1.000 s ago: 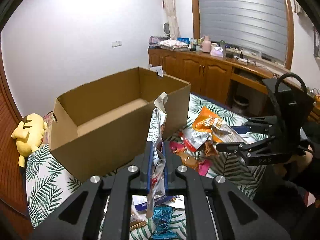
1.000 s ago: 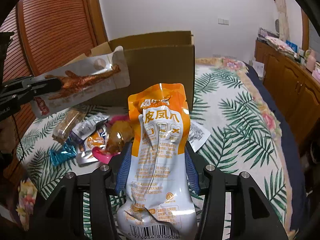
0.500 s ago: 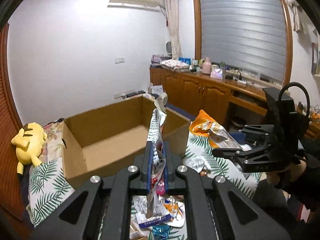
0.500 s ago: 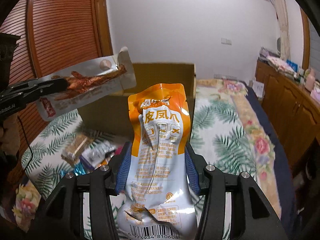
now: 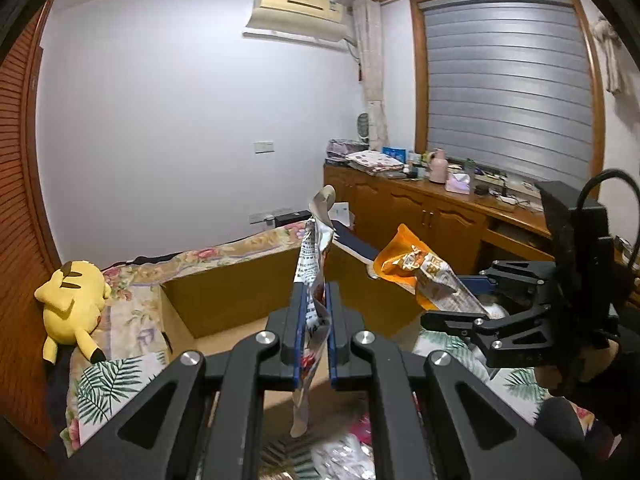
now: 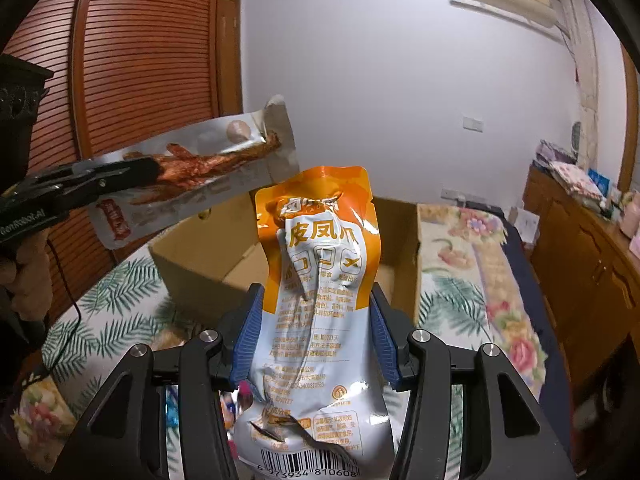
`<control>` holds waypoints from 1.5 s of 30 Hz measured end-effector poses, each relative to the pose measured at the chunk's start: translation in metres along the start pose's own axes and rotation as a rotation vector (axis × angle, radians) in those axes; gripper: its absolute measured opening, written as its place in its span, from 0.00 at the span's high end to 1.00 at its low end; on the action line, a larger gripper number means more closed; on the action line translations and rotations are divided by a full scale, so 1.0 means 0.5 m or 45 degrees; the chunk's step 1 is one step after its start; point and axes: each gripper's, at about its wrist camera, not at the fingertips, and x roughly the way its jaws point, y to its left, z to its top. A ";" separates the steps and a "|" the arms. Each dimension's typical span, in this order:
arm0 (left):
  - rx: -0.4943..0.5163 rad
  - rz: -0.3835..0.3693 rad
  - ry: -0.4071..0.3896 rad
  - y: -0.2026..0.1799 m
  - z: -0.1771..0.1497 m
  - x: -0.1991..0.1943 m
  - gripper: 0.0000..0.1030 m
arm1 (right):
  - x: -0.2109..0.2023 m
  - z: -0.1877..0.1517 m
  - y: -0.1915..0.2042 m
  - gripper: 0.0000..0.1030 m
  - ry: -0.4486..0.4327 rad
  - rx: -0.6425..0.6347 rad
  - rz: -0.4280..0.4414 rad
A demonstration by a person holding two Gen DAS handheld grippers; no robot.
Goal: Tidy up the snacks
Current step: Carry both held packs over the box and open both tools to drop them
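Note:
My left gripper [image 5: 313, 312] is shut on a silver chicken-foot snack packet [image 5: 314, 264], held edge-on above the open cardboard box [image 5: 224, 300]. In the right wrist view the same packet [image 6: 208, 172] hangs from the left gripper [image 6: 132, 174] at the left, over the box [image 6: 200, 256]. My right gripper [image 6: 316, 316] is shut on an orange and white snack pouch [image 6: 320, 280], held upright in front of the box. The pouch [image 5: 420, 268] and the right gripper [image 5: 452, 300] also show at the right of the left wrist view.
A leaf-print bedspread [image 6: 104, 316] covers the bed under the box, with several loose snacks [image 5: 344, 448] at its near edge. A yellow plush toy [image 5: 74, 300] lies at the far left. A wooden cabinet [image 5: 432, 216] stands at the right, louvred doors [image 6: 132, 60] at the left.
Both grippers have risen and moved towards the box with their packets held. The box now sits lower in both views and its inside shows more.

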 end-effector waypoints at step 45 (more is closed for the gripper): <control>-0.065 0.095 0.119 0.107 -0.067 0.165 0.73 | 0.249 0.054 -0.013 0.37 0.148 -0.105 -0.087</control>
